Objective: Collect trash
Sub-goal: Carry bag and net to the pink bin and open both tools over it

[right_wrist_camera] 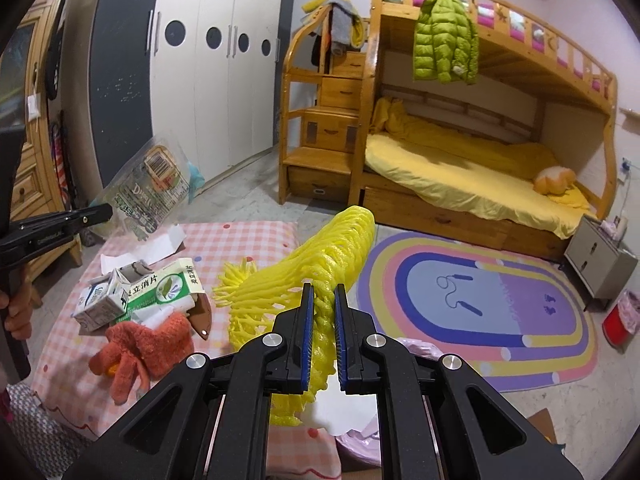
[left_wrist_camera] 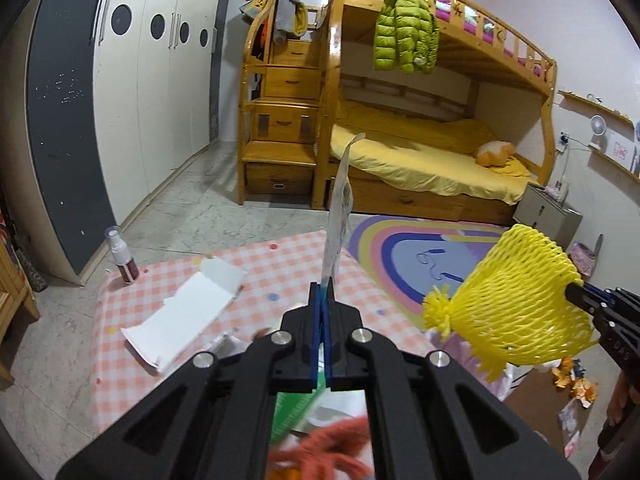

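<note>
My left gripper (left_wrist_camera: 323,292) is shut on a clear plastic wrapper (left_wrist_camera: 339,208), held up above the pink checked mat (left_wrist_camera: 280,264); the wrapper also shows in the right wrist view (right_wrist_camera: 154,188). My right gripper (right_wrist_camera: 322,300) is shut on a yellow foam fruit net (right_wrist_camera: 320,256), lifted over the mat's right edge; the net shows in the left wrist view (left_wrist_camera: 516,304). On the mat lie a green and white carton (right_wrist_camera: 168,286), a small milk carton (right_wrist_camera: 98,304), an orange glove (right_wrist_camera: 140,348) and a flattened white box (left_wrist_camera: 188,312).
A small spray bottle (left_wrist_camera: 122,256) stands at the mat's far left corner. A pink bag (right_wrist_camera: 360,448) sits below my right gripper. A rainbow rug (right_wrist_camera: 480,308), a bunk bed (right_wrist_camera: 460,160), a wardrobe (right_wrist_camera: 192,80) and a red bin (right_wrist_camera: 620,320) surround the mat.
</note>
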The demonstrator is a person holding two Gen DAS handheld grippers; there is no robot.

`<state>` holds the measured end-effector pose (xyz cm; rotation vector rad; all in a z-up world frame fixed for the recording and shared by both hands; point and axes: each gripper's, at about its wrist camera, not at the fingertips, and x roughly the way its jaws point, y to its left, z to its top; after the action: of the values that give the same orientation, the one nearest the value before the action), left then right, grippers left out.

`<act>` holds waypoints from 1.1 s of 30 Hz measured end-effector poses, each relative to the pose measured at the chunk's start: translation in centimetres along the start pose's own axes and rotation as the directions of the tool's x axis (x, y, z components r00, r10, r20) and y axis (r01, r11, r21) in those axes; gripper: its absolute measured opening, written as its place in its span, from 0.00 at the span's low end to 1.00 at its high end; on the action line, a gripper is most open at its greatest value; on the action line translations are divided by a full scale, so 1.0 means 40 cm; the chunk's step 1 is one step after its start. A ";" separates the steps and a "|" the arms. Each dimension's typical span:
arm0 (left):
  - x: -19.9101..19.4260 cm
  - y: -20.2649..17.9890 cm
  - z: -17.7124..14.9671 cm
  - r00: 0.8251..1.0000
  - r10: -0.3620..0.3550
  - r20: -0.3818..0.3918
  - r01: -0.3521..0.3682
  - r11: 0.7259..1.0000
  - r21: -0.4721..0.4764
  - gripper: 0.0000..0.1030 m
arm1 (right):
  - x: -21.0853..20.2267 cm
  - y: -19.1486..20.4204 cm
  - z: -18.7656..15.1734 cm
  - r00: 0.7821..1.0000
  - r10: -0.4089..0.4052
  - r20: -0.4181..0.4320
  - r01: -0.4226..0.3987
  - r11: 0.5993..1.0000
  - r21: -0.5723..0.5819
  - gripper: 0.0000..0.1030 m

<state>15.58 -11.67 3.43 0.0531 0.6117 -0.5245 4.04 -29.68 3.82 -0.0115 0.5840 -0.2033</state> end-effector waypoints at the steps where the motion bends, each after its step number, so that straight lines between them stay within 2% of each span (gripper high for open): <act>1: -0.007 -0.023 -0.009 1.000 -0.011 -0.001 0.011 1.000 0.003 0.00 | -0.014 -0.010 -0.010 1.000 -0.008 0.001 0.008 1.000 0.006 0.09; 8: 0.025 -0.186 -0.091 0.991 -0.110 -0.072 0.115 0.991 0.065 0.00 | -0.059 -0.075 -0.088 0.996 -0.075 -0.040 0.076 0.996 0.037 0.10; 18: 0.122 -0.408 -0.171 0.959 -0.227 -0.167 0.252 0.957 0.145 0.00 | -0.061 -0.212 -0.204 0.972 -0.196 -0.131 0.211 0.971 0.112 0.10; 26: 0.227 -0.501 -0.174 0.933 -0.280 -0.228 0.317 0.936 0.150 0.00 | 0.007 -0.275 -0.248 0.961 -0.219 -0.168 0.244 0.959 0.146 0.10; 33: 0.314 -0.559 -0.159 0.921 -0.295 -0.254 0.341 0.926 0.161 0.00 | 0.086 -0.325 -0.256 0.954 -0.222 -0.204 0.256 0.954 0.159 0.10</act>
<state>10.04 -35.53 -6.53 0.2108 0.7935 -0.9076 -1.20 -42.62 -5.72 0.1174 0.7466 -0.4989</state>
